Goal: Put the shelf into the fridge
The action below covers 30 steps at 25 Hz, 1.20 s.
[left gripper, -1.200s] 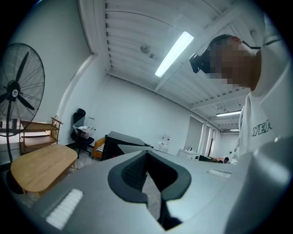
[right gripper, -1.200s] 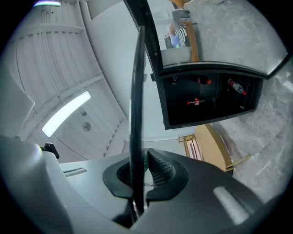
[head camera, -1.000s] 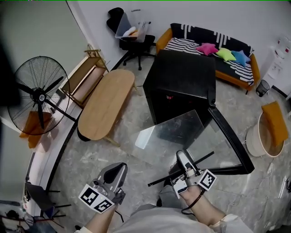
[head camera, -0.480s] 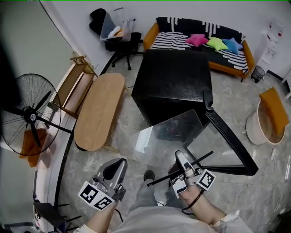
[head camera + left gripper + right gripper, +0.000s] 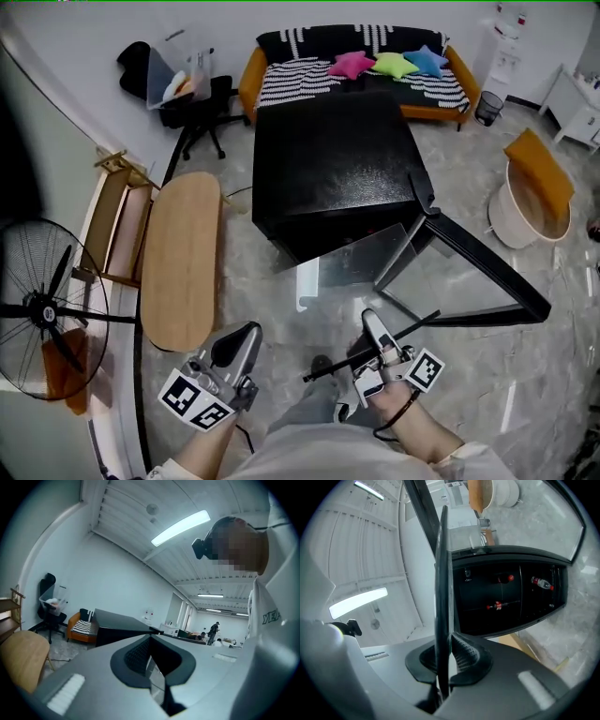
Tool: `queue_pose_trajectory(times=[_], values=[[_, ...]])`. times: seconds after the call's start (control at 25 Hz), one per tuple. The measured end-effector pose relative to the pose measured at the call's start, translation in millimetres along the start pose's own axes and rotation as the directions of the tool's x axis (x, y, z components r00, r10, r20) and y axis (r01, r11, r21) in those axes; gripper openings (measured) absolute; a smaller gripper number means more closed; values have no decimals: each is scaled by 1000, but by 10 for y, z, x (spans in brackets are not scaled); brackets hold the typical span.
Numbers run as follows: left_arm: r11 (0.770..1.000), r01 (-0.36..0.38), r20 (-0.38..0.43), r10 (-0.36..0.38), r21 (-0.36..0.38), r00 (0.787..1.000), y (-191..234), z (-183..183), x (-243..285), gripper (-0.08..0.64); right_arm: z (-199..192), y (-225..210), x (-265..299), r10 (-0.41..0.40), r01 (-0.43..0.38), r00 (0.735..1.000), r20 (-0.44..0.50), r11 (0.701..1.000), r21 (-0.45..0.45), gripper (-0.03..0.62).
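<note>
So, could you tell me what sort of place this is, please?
Likely an office lounge or lab corner: a cushioned sofa, an office chair and a black fridge share one open floor.

The shelf [image 5: 352, 272] sits edge-on between the jaws of the right gripper [image 5: 373, 328] and reaches forward from them to the fridge [image 5: 333, 169], straight ahead. The fridge door [image 5: 487, 277] stands out ahead and right of those jaws. The table [image 5: 178, 258] lies ahead and left of the left gripper [image 5: 239, 342], with the fan [image 5: 47, 309] farther left. The sofa [image 5: 366, 70] lies behind the fridge.
</note>
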<state>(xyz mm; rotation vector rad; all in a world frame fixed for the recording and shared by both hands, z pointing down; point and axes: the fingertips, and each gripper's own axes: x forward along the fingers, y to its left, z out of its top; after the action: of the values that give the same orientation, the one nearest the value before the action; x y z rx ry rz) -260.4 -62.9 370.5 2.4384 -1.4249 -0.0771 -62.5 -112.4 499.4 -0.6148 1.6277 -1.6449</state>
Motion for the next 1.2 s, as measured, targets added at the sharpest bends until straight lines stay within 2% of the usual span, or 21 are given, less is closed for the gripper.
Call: queue_pose_trajectory(times=[0.28,0.52,0.8,1.2], values=[[998,68,-62,-69,-16,996,382,-64,-16,-5,63,-386,126,-13,15,989,150,1000,-12,14],[996,85,-97,-88,-32,991,611,-208,15,-5,244,-759,234,-33,42,977,211,998,-39,14],[994,103,-114,-105,-25,988,674,-297,34,-5,400,-1115,349,-43,56,969,245,997,-47,14],[994,108,-111,-108,-5,988,665,-282,131,-5,618,-1297,751,-33,55,966,258,996,-77,14]])
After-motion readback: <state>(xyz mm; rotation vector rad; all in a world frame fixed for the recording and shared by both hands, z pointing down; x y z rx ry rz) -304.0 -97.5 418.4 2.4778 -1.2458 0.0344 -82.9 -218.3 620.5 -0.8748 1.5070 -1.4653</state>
